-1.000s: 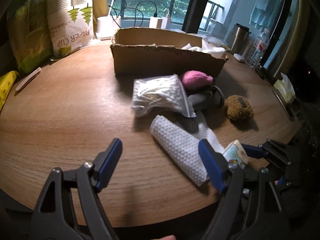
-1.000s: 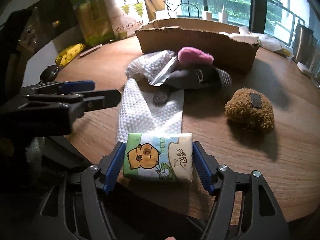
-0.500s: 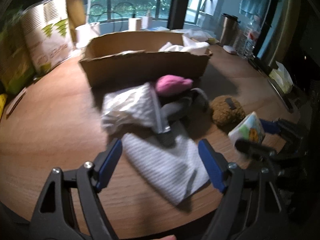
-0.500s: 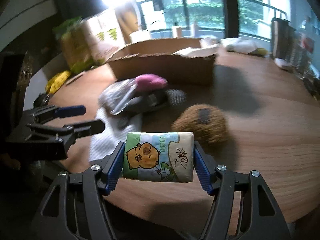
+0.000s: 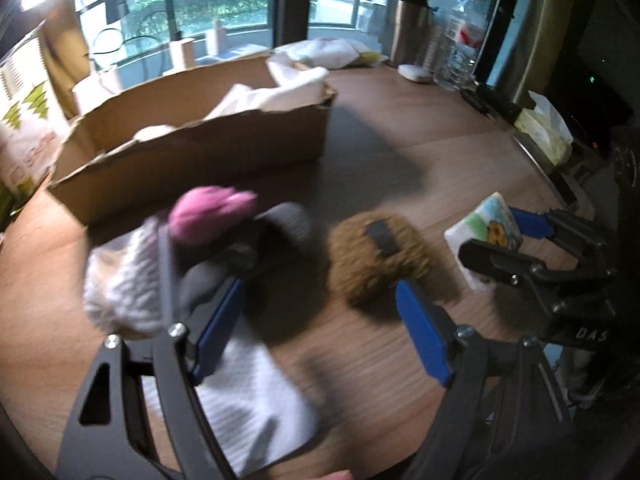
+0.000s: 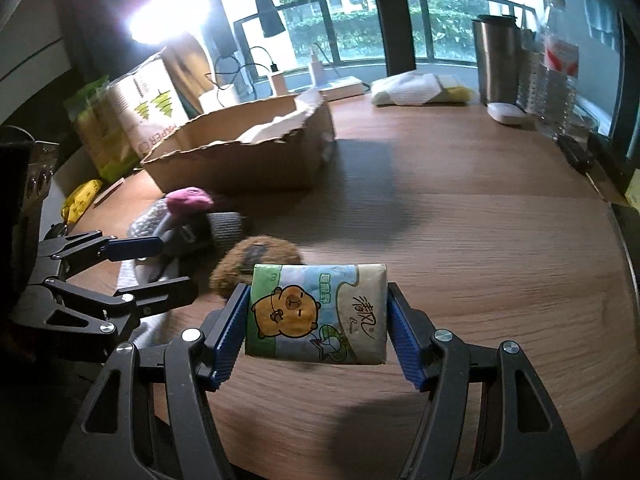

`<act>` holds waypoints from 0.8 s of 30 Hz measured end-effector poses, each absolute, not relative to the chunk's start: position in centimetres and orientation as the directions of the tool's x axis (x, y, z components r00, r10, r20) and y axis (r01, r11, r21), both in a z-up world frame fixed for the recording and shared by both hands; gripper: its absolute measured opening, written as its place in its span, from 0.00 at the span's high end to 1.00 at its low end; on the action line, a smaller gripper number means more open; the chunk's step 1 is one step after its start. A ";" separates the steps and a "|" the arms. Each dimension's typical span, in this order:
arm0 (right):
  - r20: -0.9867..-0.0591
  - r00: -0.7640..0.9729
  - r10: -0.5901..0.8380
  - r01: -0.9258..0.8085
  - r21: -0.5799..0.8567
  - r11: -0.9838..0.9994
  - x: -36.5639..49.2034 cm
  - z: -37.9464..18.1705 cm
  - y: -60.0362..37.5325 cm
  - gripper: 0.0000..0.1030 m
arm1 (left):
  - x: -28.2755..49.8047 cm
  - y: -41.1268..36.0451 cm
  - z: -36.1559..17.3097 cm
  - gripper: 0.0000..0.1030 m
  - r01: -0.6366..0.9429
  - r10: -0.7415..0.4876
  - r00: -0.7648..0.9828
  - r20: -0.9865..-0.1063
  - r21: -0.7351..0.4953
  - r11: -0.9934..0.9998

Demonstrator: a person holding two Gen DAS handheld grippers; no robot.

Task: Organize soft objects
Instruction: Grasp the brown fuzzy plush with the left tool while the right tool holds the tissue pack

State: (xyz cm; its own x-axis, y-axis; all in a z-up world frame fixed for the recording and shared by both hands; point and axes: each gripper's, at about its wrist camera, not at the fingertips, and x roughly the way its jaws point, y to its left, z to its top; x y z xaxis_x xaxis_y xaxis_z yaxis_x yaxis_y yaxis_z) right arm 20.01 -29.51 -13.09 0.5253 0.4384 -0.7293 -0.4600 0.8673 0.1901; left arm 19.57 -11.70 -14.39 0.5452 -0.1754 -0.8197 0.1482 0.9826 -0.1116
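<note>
The right hand-held gripper [image 6: 316, 322] clamps the tissue pack [image 6: 316, 314] crosswise, the cardboard box [image 6: 244, 160] lying ahead to its left, while the nearer left hand-held gripper [image 5: 320, 320] gapes empty.

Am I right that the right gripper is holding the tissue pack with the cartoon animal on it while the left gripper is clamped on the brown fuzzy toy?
Not quite. The right gripper does hold the tissue pack, but the left gripper is open and empty. In the left wrist view its blue fingers stand apart above the table, and the brown fuzzy toy lies beyond them, untouched.
</note>
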 end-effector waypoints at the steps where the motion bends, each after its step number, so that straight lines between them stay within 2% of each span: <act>1: -0.732 0.525 0.435 -0.457 0.189 0.869 20.3 -13.1 -29.9 0.34 | 19.9 -12.1 -14.4 0.23 0.153 -0.180 0.542 -0.821 -0.114 0.982; 10: -0.742 0.527 0.414 -0.429 0.189 0.884 22.5 -13.4 -32.5 0.34 | 23.1 -15.3 -15.3 0.23 0.197 -0.229 0.499 -0.836 -0.148 0.969; 19: -0.747 0.526 0.406 -0.406 0.200 0.892 23.2 -13.8 -33.0 0.34 | 24.2 -17.2 -16.7 0.23 0.248 -0.225 0.450 -0.865 -0.120 0.961; 21: -0.748 0.528 0.403 -0.402 0.198 0.894 23.2 -13.8 -32.9 0.34 | 24.0 -17.1 -16.7 0.24 0.255 -0.240 0.452 -0.859 -0.133 0.958; 23: -0.746 0.530 0.402 -0.404 0.194 0.894 23.2 -13.7 -32.8 0.34 | 23.8 -16.8 -16.5 0.35 0.256 -0.247 0.456 -0.855 -0.140 0.956; 24: -0.745 0.532 0.402 -0.405 0.193 0.894 23.2 -13.6 -32.8 0.34 | 23.7 -16.6 -16.4 0.35 0.258 -0.250 0.461 -0.852 -0.140 0.956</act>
State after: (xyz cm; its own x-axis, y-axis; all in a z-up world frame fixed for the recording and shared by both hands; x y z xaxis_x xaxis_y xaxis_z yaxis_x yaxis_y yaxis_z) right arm 23.20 -32.76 -13.60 0.5319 0.4018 -0.7454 -0.4051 0.8937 0.1927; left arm 23.66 -16.56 -16.37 0.4608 -0.2495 -0.8517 0.2579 0.9559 -0.1405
